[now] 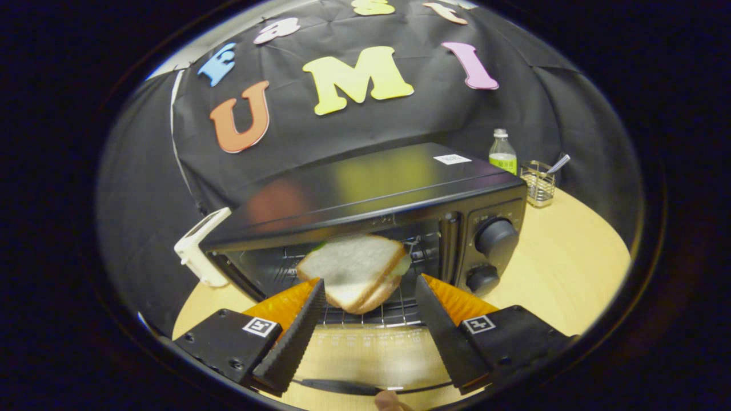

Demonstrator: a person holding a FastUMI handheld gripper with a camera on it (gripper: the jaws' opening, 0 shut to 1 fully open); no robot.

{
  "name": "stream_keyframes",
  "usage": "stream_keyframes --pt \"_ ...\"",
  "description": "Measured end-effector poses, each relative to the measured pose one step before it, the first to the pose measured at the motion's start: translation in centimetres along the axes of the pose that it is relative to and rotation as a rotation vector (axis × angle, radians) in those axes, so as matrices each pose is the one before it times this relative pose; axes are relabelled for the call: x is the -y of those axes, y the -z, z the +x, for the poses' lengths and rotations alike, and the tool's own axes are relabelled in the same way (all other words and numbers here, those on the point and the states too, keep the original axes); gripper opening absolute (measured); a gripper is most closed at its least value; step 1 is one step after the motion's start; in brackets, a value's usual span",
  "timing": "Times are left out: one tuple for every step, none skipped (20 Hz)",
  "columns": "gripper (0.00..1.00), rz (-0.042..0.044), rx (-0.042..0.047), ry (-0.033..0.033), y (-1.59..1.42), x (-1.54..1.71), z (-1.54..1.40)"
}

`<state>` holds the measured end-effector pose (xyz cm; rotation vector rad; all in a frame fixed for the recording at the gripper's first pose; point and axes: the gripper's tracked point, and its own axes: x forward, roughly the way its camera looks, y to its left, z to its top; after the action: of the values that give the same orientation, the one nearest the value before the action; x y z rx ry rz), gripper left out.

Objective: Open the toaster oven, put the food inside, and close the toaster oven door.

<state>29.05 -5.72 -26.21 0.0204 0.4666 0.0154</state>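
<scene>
The black toaster oven stands on a wooden table with its glass door folded down flat beneath my fingers. A white-bread sandwich, slightly blurred, sits tilted at the oven mouth over the wire rack, just ahead of my fingertips. My gripper is open, its two black toothed fingers spread wide on either side of the sandwich's near edge without pressing on it. Two knobs are on the oven's right panel.
Behind the oven on the right are a green-labelled bottle and a wire basket holding a utensil. A white device leans at the oven's left. The wooden table extends to the right. A person's fingertip shows by the door handle.
</scene>
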Motion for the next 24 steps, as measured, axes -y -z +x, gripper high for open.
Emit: stream_keyframes --pt "1.0 -0.02087 -0.00249 -0.00121 0.74 -0.169 -0.933" --pt "1.0 -0.01593 -0.00871 -0.00078 0.979 -0.343 -0.897" --pt "1.0 -0.02564 -0.01047 0.00604 1.115 -0.253 -0.876" --pt "1.0 -0.02831 -0.0147 0.02171 0.992 0.127 -0.706" --pt "1.0 -0.03377 -0.005 0.00283 1.266 -0.391 -0.719" --pt "1.0 -0.0263 0.00048 0.00509 0.906 -0.413 -0.558" --pt "1.0 -0.01629 -0.00113 0.01499 1.045 -0.145 -0.724" --pt "1.0 0.00827 -0.00211 0.01953 0.839 -0.079 -0.618" --pt "1.0 0.00797 -0.00363 0.00972 0.954 -0.233 -0.632" --pt "1.0 0.01176 -0.01434 0.01634 0.898 -0.133 -0.328" --pt "1.0 0.00827 -0.01418 0.00528 1.132 -0.241 -0.371" --pt "1.0 0.00043 -0.01068 0.01285 0.89 -0.119 -0.276" --pt "1.0 -0.00453 -0.00194 0.0149 0.631 0.014 -0.19" --pt "1.0 -0.00844 -0.01258 0.01022 0.852 -0.125 -0.025" --pt "1.0 -0.00552 -0.01759 -0.00022 0.629 -0.105 0.112" --pt "1.0 0.00596 -0.01158 -0.00847 0.792 -0.533 0.002" --pt "1.0 0.00197 -0.00822 -0.00927 0.553 -0.556 0.322" --pt "1.0 -0.00624 -0.01566 0.00752 0.538 -0.224 0.364" --pt "1.0 -0.00247 -0.00422 0.00814 0.246 -0.114 0.391" --pt "1.0 -0.00078 -0.00131 -0.00338 0.062 -0.324 0.232" --pt "1.0 0.00561 0.00478 0.00585 -0.123 -0.172 0.37" --pt "1.0 -0.01313 -0.02101 0.00524 0.316 -0.134 0.424" --pt "1.0 -0.00849 -0.00706 0.00608 0.074 -0.042 0.137" --pt "1.0 -0.00719 0.01104 0.00709 -0.36 0.086 0.067"
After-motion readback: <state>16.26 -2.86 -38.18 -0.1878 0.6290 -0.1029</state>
